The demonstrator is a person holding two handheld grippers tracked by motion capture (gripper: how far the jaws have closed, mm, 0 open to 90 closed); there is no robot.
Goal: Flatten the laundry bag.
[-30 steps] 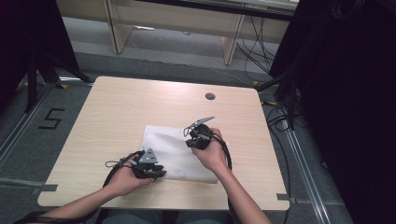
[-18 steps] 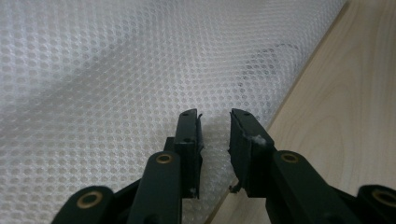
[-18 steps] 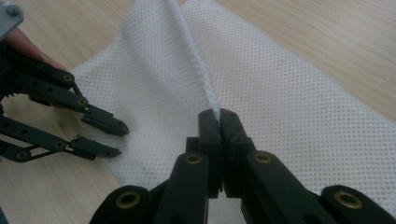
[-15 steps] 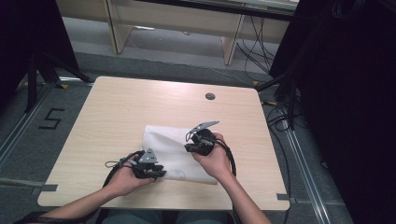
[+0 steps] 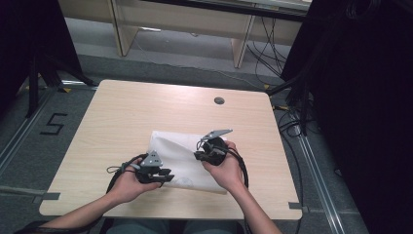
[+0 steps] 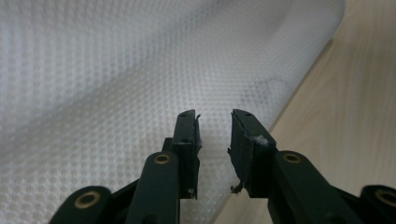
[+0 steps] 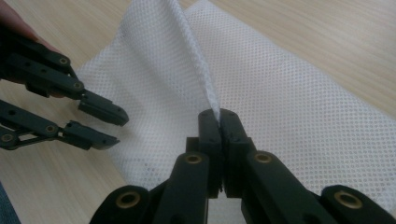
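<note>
A white mesh cloth (image 5: pixel 178 152) lies flat on the wooden table (image 5: pixel 146 107), near its front middle. My right gripper (image 7: pixel 218 116) is shut on a raised fold of the mesh cloth (image 7: pixel 280 102), and that layer stands up from the pinch. In the high view the right gripper (image 5: pixel 198 155) sits over the cloth's right half. My left gripper (image 6: pixel 215 127) is open with nothing between its jaws, low over the mesh cloth (image 6: pixel 116 93) near its edge. The left gripper (image 5: pixel 165 176) is at the cloth's near left corner, and the left gripper (image 7: pixel 100 123) faces the pinched fold.
A round cable hole (image 5: pixel 219 101) sits at the table's far right. Bare wood (image 6: pixel 355 93) lies beside the cloth. Cables (image 5: pixel 117 178) trail from both grippers toward the front edge. Wooden furniture (image 5: pixel 122 29) and dark stands surround the table.
The right gripper has shifted slightly while holding the mesh layer, and its grey top plate has tilted. The left hand has stayed in place.
</note>
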